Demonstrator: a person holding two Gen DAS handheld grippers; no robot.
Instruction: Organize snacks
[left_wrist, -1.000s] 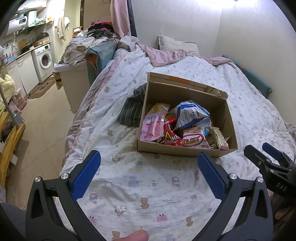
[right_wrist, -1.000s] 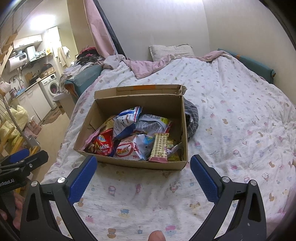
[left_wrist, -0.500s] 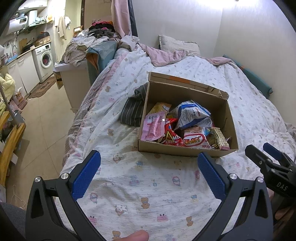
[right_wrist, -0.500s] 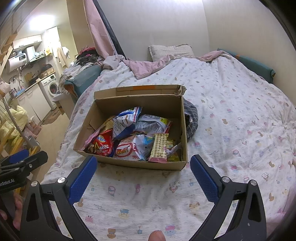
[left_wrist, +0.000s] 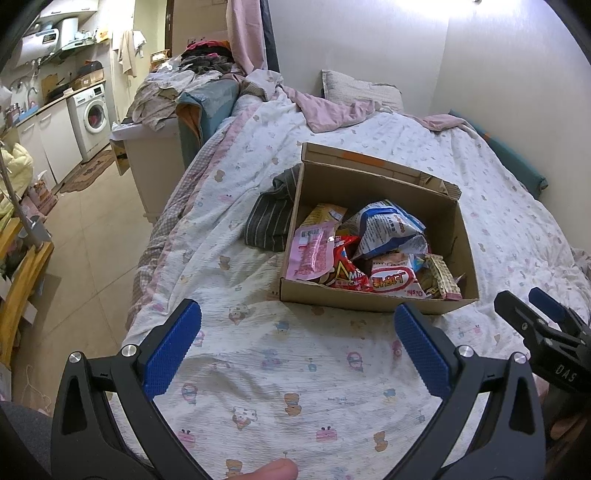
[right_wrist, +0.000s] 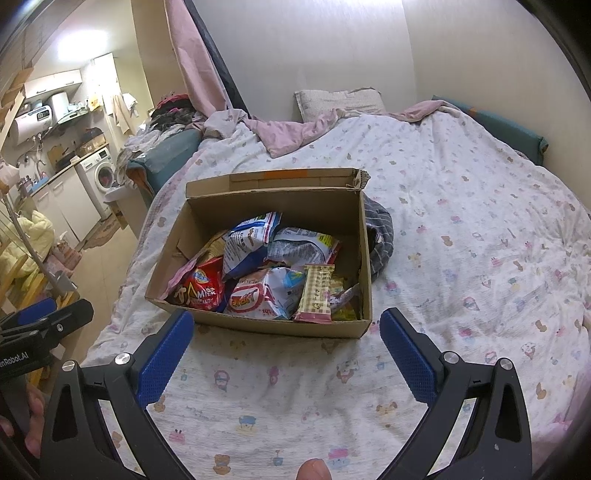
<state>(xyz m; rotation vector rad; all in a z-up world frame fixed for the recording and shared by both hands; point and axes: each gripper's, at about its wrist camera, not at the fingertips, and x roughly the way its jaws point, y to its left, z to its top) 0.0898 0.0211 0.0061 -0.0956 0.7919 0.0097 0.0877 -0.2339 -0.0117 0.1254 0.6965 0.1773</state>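
Note:
An open cardboard box (left_wrist: 369, 304) (right_wrist: 258, 323) sits on the bed, holding several snack packets: a pink packet (left_wrist: 310, 254), a red chip bag (left_wrist: 345, 271) (right_wrist: 201, 288), a blue-and-white bag (left_wrist: 388, 227) (right_wrist: 251, 236), a white-and-red packet (right_wrist: 258, 297) and a checked wafer bar (right_wrist: 316, 291). My left gripper (left_wrist: 295, 350) is open and empty, hovering over the quilt just short of the box. My right gripper (right_wrist: 282, 354) is open and empty in front of the box. Each gripper shows at the edge of the other's view.
The bed has a cartoon-print quilt (left_wrist: 280, 373). A dark striped cloth (left_wrist: 271, 218) lies against the box's far side. A pillow (right_wrist: 340, 101) lies at the head. The bed edge drops to the floor (left_wrist: 85, 236) on the left, with a washing machine (left_wrist: 94, 114) beyond.
Both views have shifted only slightly; the box sits a touch lower in the left wrist view. Both grippers remain open and empty.

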